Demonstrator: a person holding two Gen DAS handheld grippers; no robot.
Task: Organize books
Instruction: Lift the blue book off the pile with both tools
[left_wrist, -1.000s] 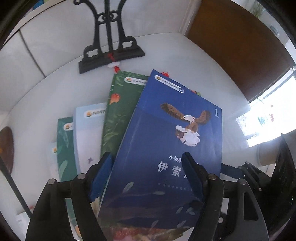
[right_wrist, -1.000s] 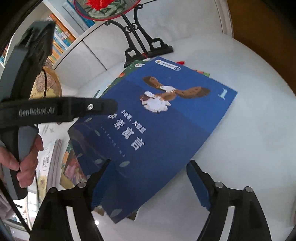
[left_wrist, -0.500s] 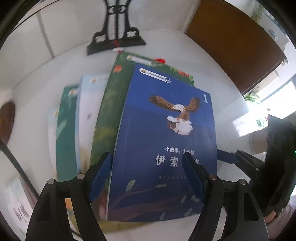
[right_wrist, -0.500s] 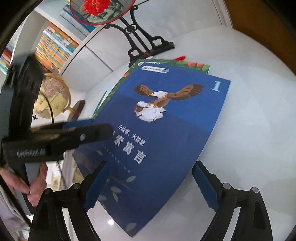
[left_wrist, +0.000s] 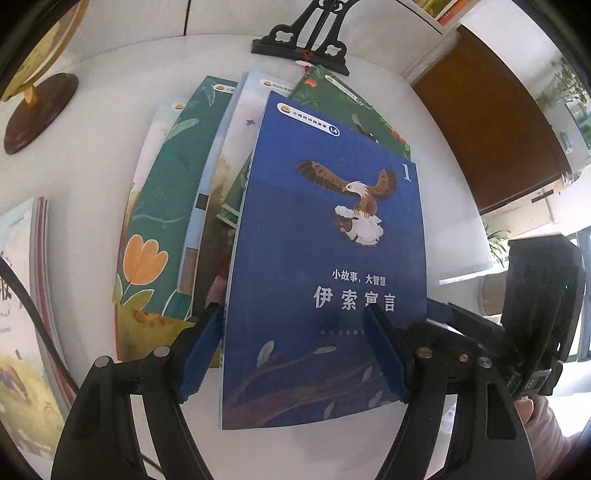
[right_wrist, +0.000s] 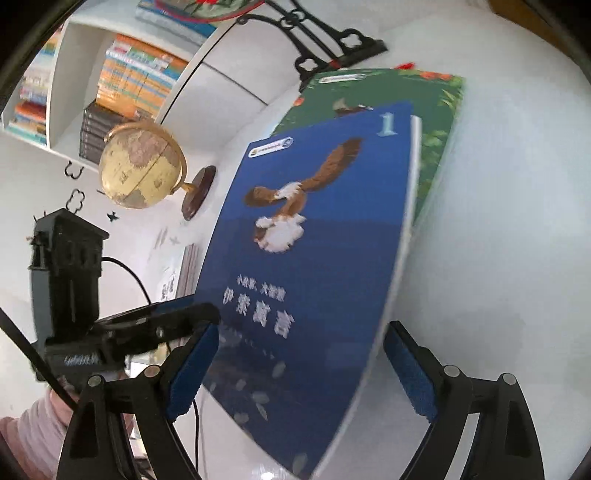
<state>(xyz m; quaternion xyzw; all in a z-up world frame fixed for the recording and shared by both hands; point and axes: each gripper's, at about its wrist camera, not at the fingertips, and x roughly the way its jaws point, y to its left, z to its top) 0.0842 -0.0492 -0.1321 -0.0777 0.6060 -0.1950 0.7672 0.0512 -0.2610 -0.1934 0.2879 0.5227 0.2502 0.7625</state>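
Observation:
A blue book with an eagle on its cover (left_wrist: 325, 258) (right_wrist: 314, 258) lies on top of a fanned pile on the white table (right_wrist: 498, 258). Under it are a dark green book (left_wrist: 351, 107) (right_wrist: 439, 122), a pale book (left_wrist: 236, 122) and a teal flower book (left_wrist: 159, 221). My left gripper (left_wrist: 291, 314) hovers open over the blue book's lower half, its left finger at the book's left edge. My right gripper (right_wrist: 301, 330) is wide open, the blue book's near end lying between its fingers with no pad pressing on it. The left gripper (right_wrist: 147, 325) also appears at the right view's left side.
A black ornate stand (left_wrist: 306, 44) stands behind the pile. A globe on a brown base (right_wrist: 142, 166) is at the back left, beneath a bookshelf (right_wrist: 129, 81). Another stack of books (left_wrist: 22, 295) lies at the left edge. A brown panel (left_wrist: 491, 129) bounds the right.
The left gripper has swung across the pile and rolled, so the fanned books and globe now show on its left. The right gripper's fingers have spread wider and its view has turned toward the shelf.

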